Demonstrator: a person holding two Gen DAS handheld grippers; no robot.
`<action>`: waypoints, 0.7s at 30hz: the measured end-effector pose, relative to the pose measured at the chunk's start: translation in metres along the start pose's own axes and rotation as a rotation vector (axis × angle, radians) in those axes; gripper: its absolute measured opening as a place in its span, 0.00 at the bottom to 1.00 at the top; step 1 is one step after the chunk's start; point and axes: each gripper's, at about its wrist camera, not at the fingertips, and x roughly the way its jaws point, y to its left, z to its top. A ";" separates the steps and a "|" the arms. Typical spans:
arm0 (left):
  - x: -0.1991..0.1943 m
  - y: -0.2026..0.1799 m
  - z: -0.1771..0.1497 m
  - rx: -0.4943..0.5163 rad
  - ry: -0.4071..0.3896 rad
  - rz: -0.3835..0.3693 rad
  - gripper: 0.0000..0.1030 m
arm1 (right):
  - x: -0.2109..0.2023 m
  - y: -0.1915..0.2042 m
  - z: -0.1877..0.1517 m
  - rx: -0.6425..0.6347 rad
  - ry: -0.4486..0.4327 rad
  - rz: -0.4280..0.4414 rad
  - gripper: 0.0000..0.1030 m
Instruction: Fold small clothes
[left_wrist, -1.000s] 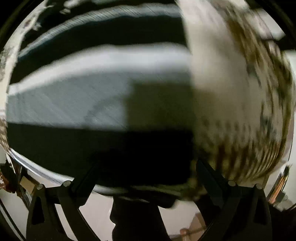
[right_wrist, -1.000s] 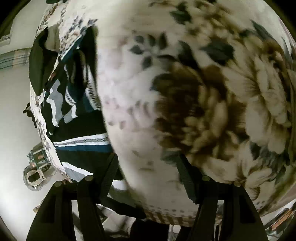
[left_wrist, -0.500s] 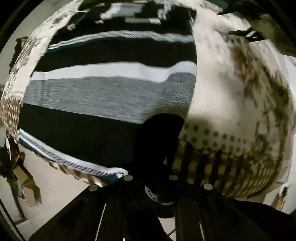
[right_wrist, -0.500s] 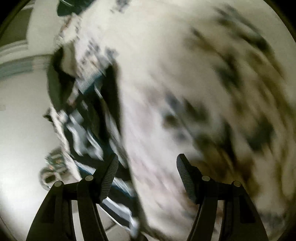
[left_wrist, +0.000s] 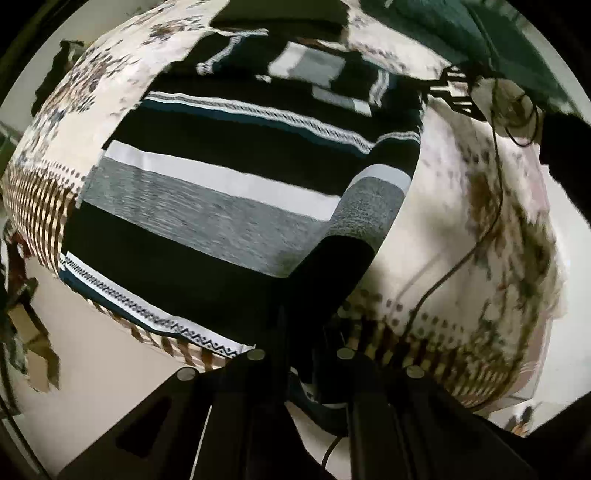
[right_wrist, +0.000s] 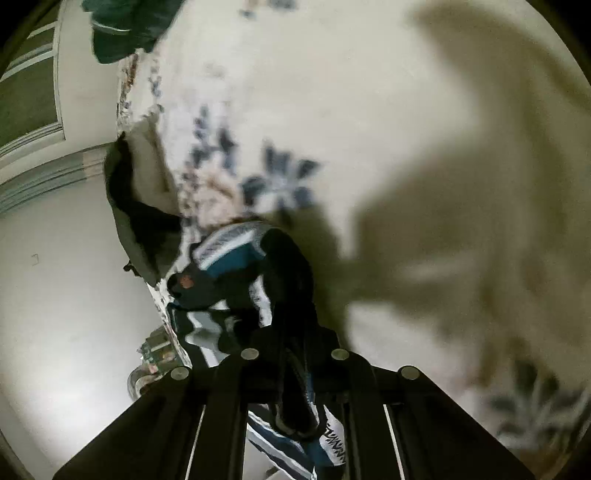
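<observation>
- Both sets of jaws have just closed; a second ago each stood wide apart over the cloth.
- Left gripper (left_wrist: 301, 332) pinches the striped garment (left_wrist: 221, 192) at its black corner.
- Its stripes run across the left view, over a floral bedspread (left_wrist: 461, 206).
- Right gripper (right_wrist: 295, 354) clamps a bunched fold of the same garment.

One black, grey and white striped knit garment (left_wrist: 221, 199) lies on one cream floral bedcover (left_wrist: 461, 229). One dark green cloth (left_wrist: 461, 26) lies far right. Two black two-finger grippers (left_wrist: 301, 354) (right_wrist: 295, 354) appear.
</observation>
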 end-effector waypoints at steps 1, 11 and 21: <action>-0.007 0.007 0.003 -0.007 -0.010 -0.008 0.05 | -0.004 0.016 -0.004 -0.025 -0.006 -0.016 0.08; -0.036 0.136 0.033 -0.158 -0.071 -0.109 0.05 | 0.044 0.251 -0.059 -0.319 -0.029 -0.241 0.07; 0.008 0.283 0.047 -0.354 -0.098 -0.173 0.05 | 0.236 0.395 -0.107 -0.457 -0.034 -0.510 0.07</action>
